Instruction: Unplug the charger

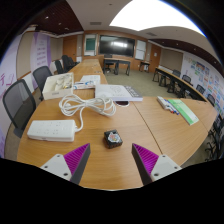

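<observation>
A small black charger lies on the wooden table, just ahead of my fingers and between their lines. A coiled white cable lies beyond it. A white power strip lies ahead to the left. My gripper is open and empty, its magenta pads spread wide with bare table between them. The fingers are short of the charger and do not touch it.
A white box and white papers lie farther back. A green booklet lies on the right table. Grey office chairs line the left side. A screen hangs on the far wall.
</observation>
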